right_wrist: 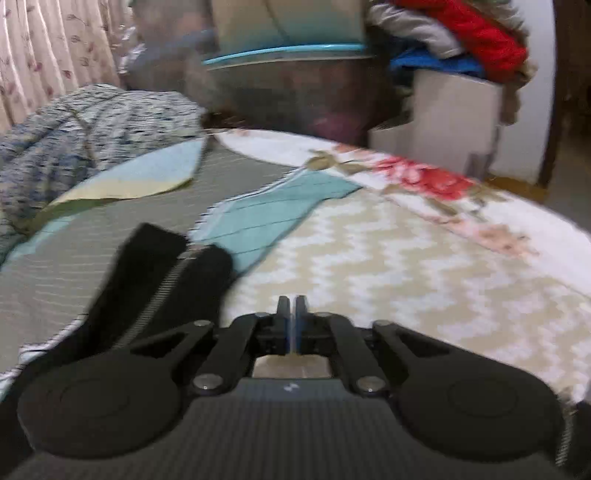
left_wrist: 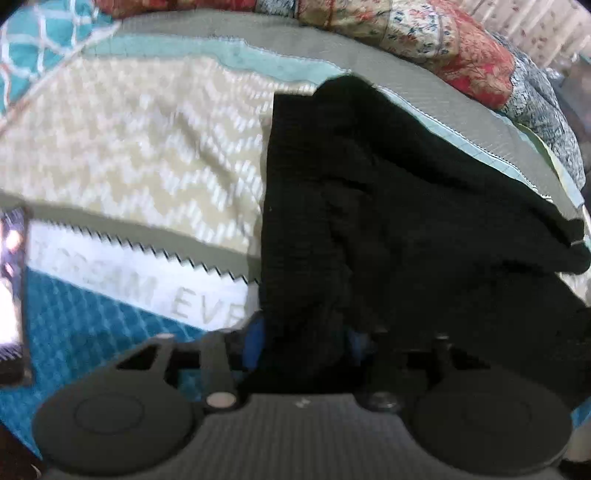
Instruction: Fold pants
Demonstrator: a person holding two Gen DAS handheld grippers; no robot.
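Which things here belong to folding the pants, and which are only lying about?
For the job: pants, left gripper, right gripper.
Lying about: bedspread, quilt, clothes pile, curtain, phone.

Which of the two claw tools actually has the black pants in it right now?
The left gripper: black pants bunch between its blue-padded fingers. The right gripper is pinched shut on nothing over the zigzag bedspread, pants lying beside it.

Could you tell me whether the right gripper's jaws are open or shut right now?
Shut: the right gripper shows its jaws nearly touching, nothing between, black pants lying beside it.
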